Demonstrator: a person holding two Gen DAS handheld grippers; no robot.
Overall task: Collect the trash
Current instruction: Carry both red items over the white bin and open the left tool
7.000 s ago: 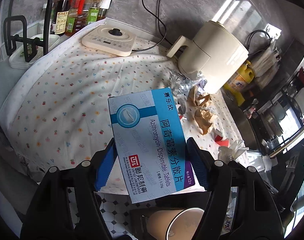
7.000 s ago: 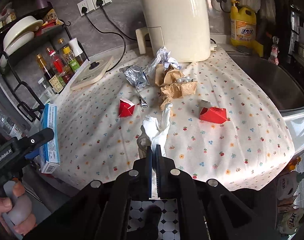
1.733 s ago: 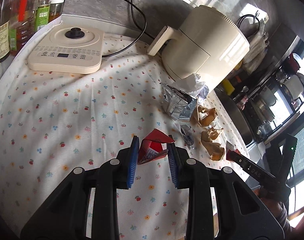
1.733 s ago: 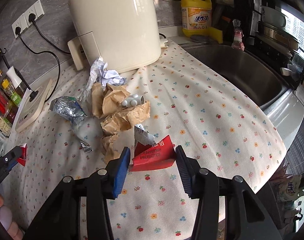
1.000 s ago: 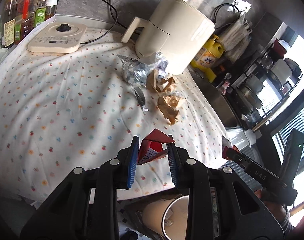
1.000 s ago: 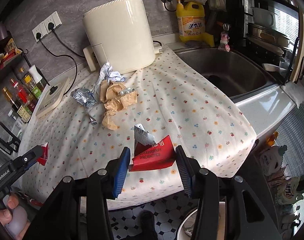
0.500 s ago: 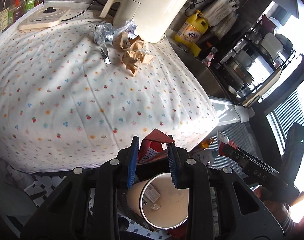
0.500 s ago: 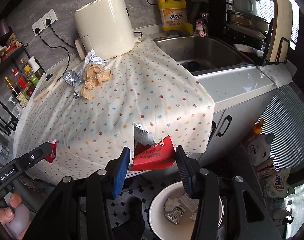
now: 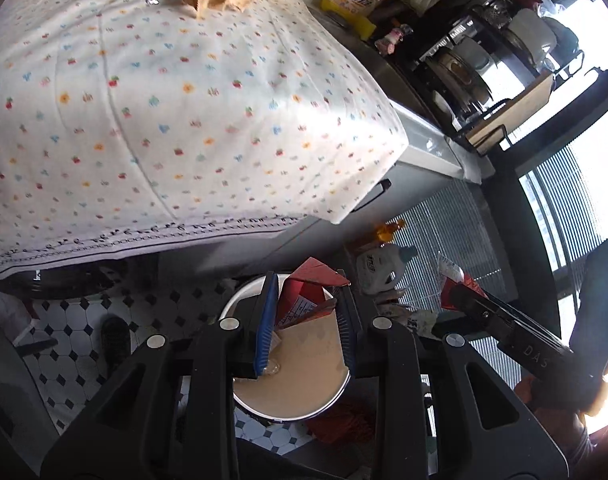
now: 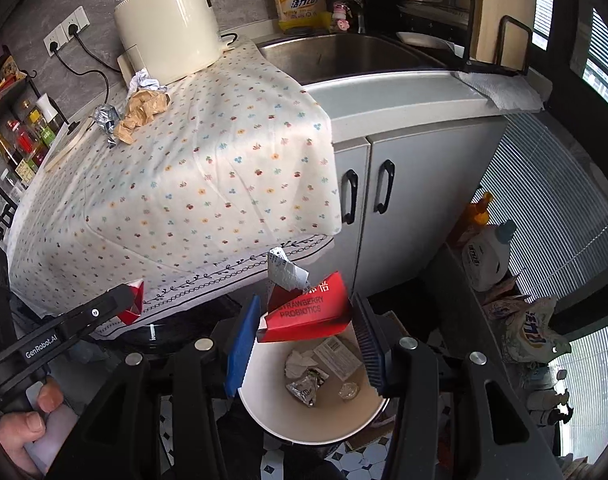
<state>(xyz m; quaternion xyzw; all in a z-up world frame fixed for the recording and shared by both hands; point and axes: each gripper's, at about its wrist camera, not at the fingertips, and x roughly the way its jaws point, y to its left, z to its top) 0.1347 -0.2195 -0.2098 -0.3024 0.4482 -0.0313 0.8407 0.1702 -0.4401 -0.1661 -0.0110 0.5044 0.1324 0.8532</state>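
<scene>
My left gripper [image 9: 304, 320] is shut on a small torn red carton [image 9: 310, 292] and holds it over the round white bin [image 9: 292, 384] on the floor. My right gripper [image 10: 304, 332] is shut on a red "Strawberry Probiotics" box [image 10: 308, 312] just above the same bin [image 10: 316, 412], which holds several scraps. Crumpled brown paper [image 10: 142, 114] and foil [image 10: 106, 116] lie on the flowered tablecloth [image 10: 192, 176] near the cream appliance [image 10: 168, 24].
The counter edge and cupboard doors [image 10: 368, 188] stand behind the bin. A steel sink [image 10: 344, 56] is to the right of the cloth. Detergent bottles [image 10: 484, 252] and bags stand on the floor at right. The floor is black-and-white tile [image 9: 76, 344].
Both grippers have come down off the table, each still holding its red carton, and now hang over the bin on the floor.
</scene>
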